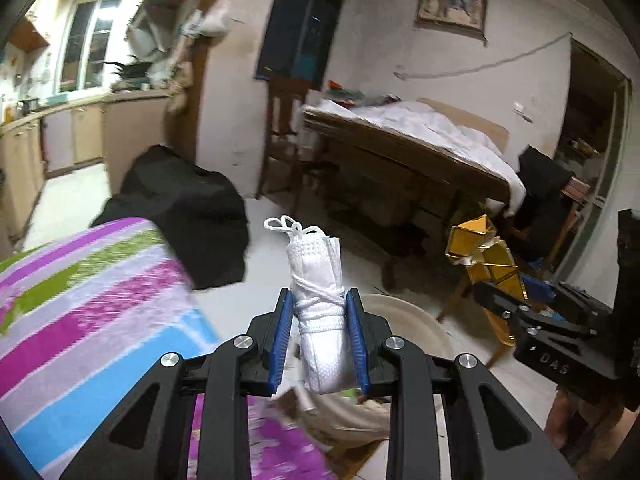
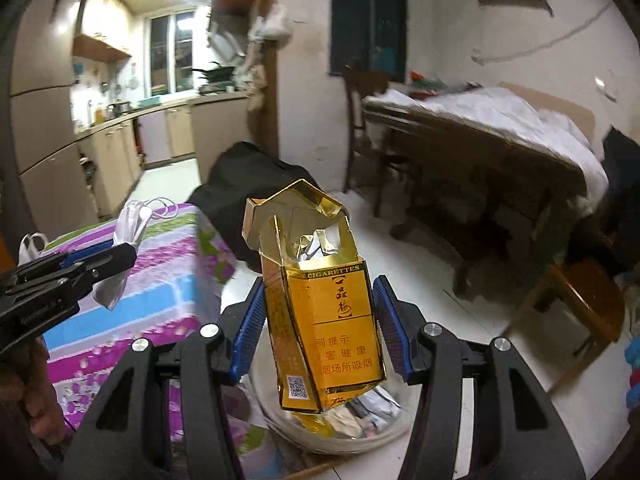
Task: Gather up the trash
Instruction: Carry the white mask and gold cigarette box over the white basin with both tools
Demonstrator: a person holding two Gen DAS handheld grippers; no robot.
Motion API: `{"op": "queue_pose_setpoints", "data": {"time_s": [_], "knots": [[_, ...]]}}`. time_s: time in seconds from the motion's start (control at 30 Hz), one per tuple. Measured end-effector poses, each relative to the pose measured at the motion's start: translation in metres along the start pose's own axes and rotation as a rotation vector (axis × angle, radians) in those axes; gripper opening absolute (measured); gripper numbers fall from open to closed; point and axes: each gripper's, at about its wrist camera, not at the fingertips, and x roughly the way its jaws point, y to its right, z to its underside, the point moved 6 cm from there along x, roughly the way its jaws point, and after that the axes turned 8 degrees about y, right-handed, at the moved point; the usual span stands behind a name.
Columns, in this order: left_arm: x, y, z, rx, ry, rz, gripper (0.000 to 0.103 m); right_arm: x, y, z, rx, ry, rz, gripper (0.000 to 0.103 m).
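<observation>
My left gripper (image 1: 320, 336) is shut on a rolled white face mask (image 1: 322, 300) with its ear loops wound around it, held above a pale round trash bin (image 1: 416, 320). In the right wrist view the left gripper (image 2: 120, 256) shows at the left with the mask (image 2: 128, 224). My right gripper (image 2: 320, 320) has its blue pads spread, with an open gold cigarette pack (image 2: 324, 312) between them; the left pad looks to touch it, and there is a gap at the right pad. The pack hangs over the trash bin (image 2: 380, 436), which holds paper scraps. In the left wrist view the pack (image 1: 486, 260) shows at the right.
A table with a striped purple, green and blue cloth (image 1: 92, 304) stands at the left, a black bag (image 1: 188, 208) behind it. A wooden table with white cloth (image 1: 432, 132) and a wooden stool (image 2: 584, 304) stand at the right. A kitchen lies at the far left.
</observation>
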Motion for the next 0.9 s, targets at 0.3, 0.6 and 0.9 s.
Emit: {"op": "queue_pose_setpoints", "data": {"time_s": [0.3, 0.6, 0.9], "knots": [[0.072, 0.037, 0.025, 0.036, -0.103, 0.049, 0.028, 0.023, 0.043, 0.024, 0.038, -0.085, 0.044, 0.052], [0.104, 0.053, 0.046, 0.045, -0.161, 0.074, 0.028, 0.038, 0.057, 0.039, 0.053, -0.131, 0.046, 0.052], [0.122, 0.064, 0.057, 0.059, -0.187, 0.085, 0.028, 0.044, 0.066, 0.044, 0.066, -0.144, 0.047, 0.052]]}}
